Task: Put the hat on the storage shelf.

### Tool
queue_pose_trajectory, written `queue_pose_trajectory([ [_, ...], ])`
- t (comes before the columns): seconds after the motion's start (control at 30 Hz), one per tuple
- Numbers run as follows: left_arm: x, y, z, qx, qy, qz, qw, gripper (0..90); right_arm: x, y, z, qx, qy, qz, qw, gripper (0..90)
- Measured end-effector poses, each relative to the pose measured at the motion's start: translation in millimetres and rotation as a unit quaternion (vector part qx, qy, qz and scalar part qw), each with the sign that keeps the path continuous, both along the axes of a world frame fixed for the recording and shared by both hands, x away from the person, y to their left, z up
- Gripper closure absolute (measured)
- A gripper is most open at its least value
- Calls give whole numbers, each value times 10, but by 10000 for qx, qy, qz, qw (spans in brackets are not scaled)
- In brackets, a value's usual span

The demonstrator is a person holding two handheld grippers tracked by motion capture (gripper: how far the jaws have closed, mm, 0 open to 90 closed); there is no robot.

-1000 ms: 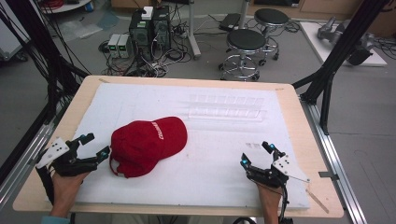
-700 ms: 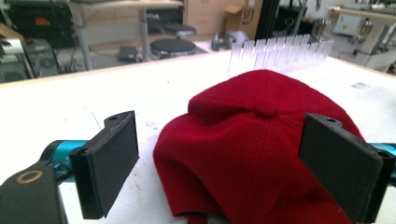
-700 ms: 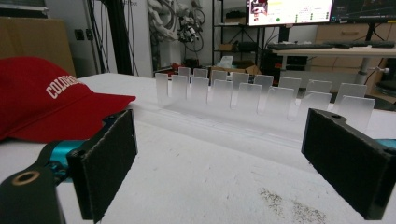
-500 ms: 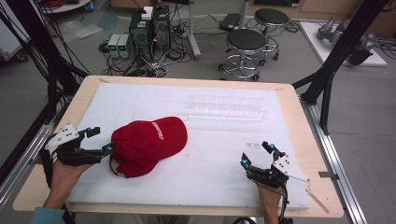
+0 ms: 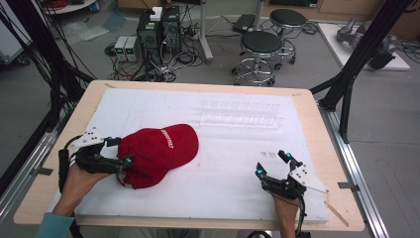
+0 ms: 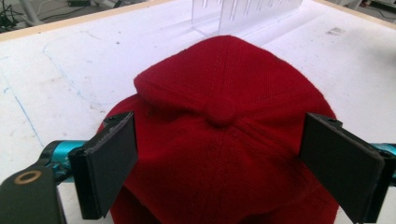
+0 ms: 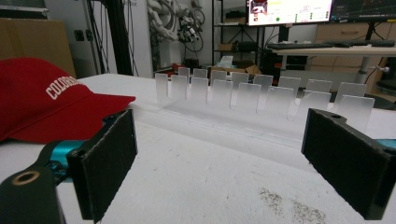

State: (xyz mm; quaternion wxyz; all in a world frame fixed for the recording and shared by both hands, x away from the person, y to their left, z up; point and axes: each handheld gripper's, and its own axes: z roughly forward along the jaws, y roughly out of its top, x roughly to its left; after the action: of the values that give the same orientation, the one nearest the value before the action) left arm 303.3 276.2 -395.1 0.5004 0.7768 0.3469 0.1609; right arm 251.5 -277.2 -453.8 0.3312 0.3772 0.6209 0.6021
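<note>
Red cap [image 5: 158, 153], bright and plain, with white lettering on its side. The white mat [image 5: 237, 173] under it carries faint blue lines and a dark speckled smudge. A clear, frosted rack [image 7: 261, 95] stands on it. Both grippers, left [image 5: 118, 151] and right [image 5: 272, 163], are black with teal-blue joints. The table [image 5: 317, 114] rim is pale wood.

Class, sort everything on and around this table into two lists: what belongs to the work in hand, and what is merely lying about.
In the job:
red cap
left gripper, jaws open around the cap's back

Lying about:
clear slotted rack
right gripper, open
stools
</note>
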Motion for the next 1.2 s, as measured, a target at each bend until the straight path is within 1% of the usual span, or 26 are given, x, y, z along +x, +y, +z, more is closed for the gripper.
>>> queue_pose_trajectory([
  [0.1,15,-24,-35,12,75,-29,10000,122,0,0,0,-14,-1,-2,10000,95],
  [0.13,29,-49,-63,37,145,-47,9999,122,1,0,-1,-17,1,-6,10000,94],
  [0.2,34,-64,-76,51,180,-43,9998,122,1,0,0,-15,-3,-4,10000,95],
  [0.3,54,-103,-106,169,220,-49,9996,122,0,1,0,-9,7,-2,10000,95],
  [0.37,62,-128,-133,318,279,-101,9991,122,1,0,0,-11,3,-6,10000,94],
  [0.4,62,-128,-133,318,279,-101,9991,122,1,0,0,-11,3,-6,10000,94],
  [0.43,55,-133,-168,315,366,-94,9988,122,1,-1,-1,-10,2,-6,10000,94],
  [0.53,48,-137,-205,324,393,-62,9987,124,1,-1,0,-5,7,-6,10000,95],
  [0.57,42,-136,-224,289,404,-29,9988,129,1,-1,0,1,12,-7,10000,94],
  [0.63,33,-131,-257,249,418,-24,9988,132,2,-1,0,-1,8,-8,10000,95],
  [0.7,30,-130,-285,255,460,-61,9986,132,1,-2,0,-1,11,-7,10000,94],
  [0.73,26,-133,-292,267,482,-65,9985,146,1,-2,0,-1,13,-6,10000,94],
  [0.77,22,-139,-294,273,472,-72,9985,171,1,-2,0,1,13,-9,10000,95],
  [0.8,24,-147,-297,315,450,-108,9984,215,1,-1,0,0,11,-9,10000,94],
  [0.87,28,-147,-300,333,456,-111,9983,230,1,-1,0,3,10,-9,10000,94],
  [0.9,30,-146,-302,322,462,-131,9983,306,1,-2,0,0,13,-10,10000,95],
  [0.93,28,-145,-303,339,429,-133,9984,306,6,-5,0,-23,-29,-18,10000,95],
  [0.97,23,-148,-303,370,387,-120,9985,351,0,0,0,5,13,-11,10000,95],
  [1.0,24,-150,-307,401,345,-124,9985,446,1,-1,0,2,9,-11,10000,95],
  [1.03,24,-150,-307,401,345,-124,9985,483,1,-1,0,2,9,-11,10000,95],
  [1.07,28,-150,-309,456,335,-119,9983,548,1,-3,0,-3,10,-12,10000,95],
  [1.1,27,-152,-312,487,325,-102,9982,548,1,-3,0,-3,10,-12,10000,95],
  [1.13,32,-154,-312,526,305,-77,9981,638,0,-3,0,1,10,-9,10000,94],
  [1.17,32,-157,-311,520,318,-66,9981,638,0,-3,0,1,10,-9,10000,94],
  [1.2,31,-165,-310,494,329,-15,9982,676,3,-4,0,-12,-11,-15,10000,94],
])
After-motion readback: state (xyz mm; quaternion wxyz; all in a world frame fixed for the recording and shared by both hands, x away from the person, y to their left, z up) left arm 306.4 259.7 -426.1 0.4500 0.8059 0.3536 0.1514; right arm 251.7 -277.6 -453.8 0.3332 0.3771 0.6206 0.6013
